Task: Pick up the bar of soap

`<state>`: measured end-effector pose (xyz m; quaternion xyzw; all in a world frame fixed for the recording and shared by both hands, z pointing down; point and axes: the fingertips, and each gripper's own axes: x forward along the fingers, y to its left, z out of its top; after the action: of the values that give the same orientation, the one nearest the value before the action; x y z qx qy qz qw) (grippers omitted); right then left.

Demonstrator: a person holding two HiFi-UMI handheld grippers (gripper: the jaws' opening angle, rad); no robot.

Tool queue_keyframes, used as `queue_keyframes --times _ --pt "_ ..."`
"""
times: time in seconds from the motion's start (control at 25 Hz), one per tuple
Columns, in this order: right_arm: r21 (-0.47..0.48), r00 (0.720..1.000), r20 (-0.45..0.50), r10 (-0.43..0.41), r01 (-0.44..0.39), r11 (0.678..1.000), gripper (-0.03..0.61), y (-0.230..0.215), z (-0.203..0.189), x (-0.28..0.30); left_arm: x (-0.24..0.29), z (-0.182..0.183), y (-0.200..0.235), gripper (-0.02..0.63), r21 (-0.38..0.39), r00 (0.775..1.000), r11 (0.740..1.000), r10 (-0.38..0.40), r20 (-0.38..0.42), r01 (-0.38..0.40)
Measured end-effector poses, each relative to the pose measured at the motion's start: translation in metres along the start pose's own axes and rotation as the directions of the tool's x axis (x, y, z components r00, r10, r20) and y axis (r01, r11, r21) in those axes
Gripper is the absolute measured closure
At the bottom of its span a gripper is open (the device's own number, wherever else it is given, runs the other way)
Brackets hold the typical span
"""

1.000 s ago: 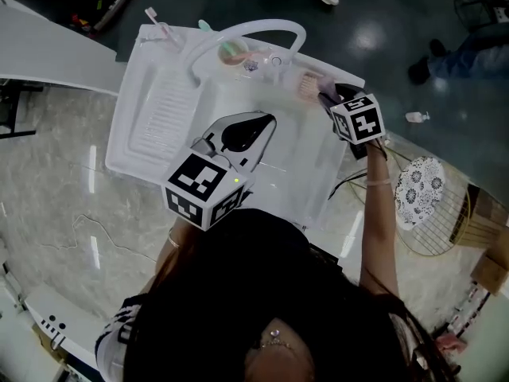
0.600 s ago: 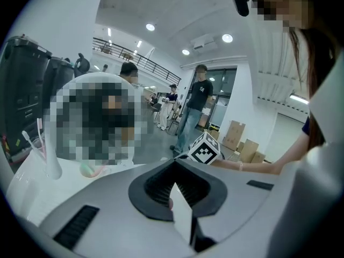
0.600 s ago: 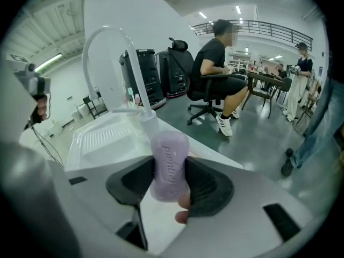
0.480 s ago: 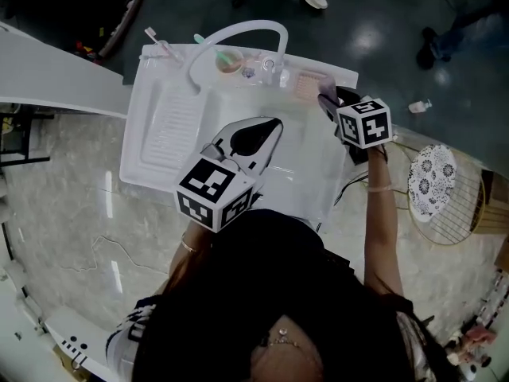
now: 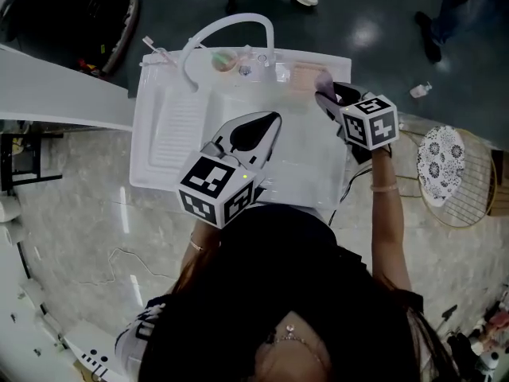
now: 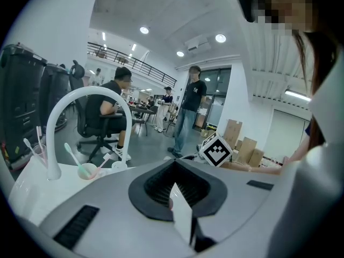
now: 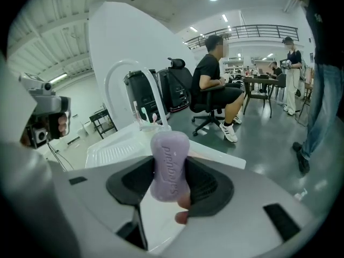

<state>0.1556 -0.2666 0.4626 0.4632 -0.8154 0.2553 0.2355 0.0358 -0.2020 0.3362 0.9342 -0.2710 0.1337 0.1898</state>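
Right gripper (image 5: 328, 98), upper right of the head view, has the purple soap (image 7: 171, 163) clamped. Left gripper (image 5: 258, 127) sits mid-frame over the sink (image 5: 163, 130), jaws together, empty.

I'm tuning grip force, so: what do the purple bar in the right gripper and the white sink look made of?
Bar of soap: a waxy, matte lilac solid with moulded lettering and rounded edges, so likely pressed soap. Sink: smooth white with moulded drainboard ribs and a thin rim, probably plastic, though glazed ceramic can't be ruled out.
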Motion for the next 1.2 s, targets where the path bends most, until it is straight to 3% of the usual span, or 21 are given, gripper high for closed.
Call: queue_keyframes --times 0.56,1.2 --pt "0.039 0.985 0.172 0.02 -0.027 0.999 0.393 0.035 0.005 -0.062 -0.005 0.001 -0.037 0.607 0.031 0.999 0.999 -0.037 0.02 0.036" --pt "0.047 0.916 0.398 0.042 -0.066 0.997 0.393 0.094 0.015 -0.138 -0.019 0.003 -0.074 0.607 0.049 0.996 0.997 -0.061 0.07 0.058"
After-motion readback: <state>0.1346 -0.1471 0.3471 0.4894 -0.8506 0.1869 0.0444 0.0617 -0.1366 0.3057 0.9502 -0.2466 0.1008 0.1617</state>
